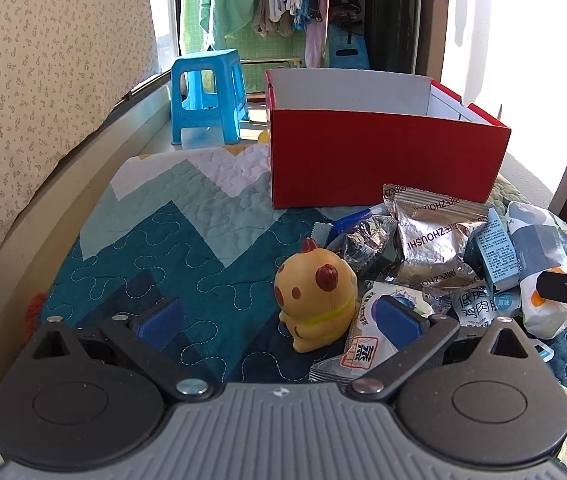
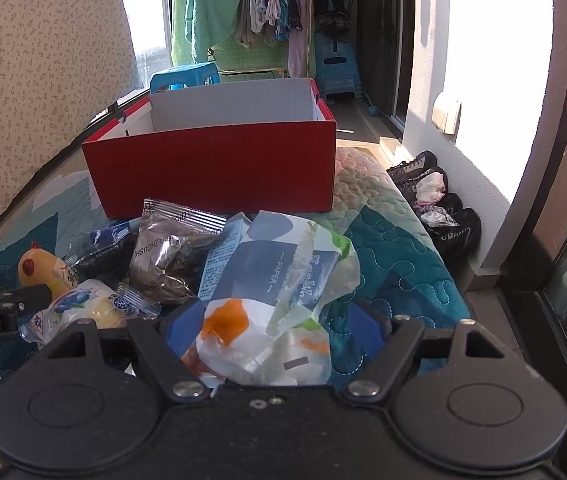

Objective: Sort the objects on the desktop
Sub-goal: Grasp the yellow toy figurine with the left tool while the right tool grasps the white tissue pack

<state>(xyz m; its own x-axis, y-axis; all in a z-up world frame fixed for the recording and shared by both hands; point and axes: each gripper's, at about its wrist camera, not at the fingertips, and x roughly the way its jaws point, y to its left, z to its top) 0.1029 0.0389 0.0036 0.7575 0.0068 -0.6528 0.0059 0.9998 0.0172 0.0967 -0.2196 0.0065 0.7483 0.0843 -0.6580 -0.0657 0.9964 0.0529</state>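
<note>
Right tool (image 2: 269,330) spread around tissue pack (image 2: 275,280) marked "PAPER"; left tool (image 1: 279,320) spread, ungripping; foil packet (image 1: 435,236) reads "ZHOUSHI".

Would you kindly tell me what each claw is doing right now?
Left claw: open, holding nothing.
Right claw: open around the tissue pack, not clamped.
</note>
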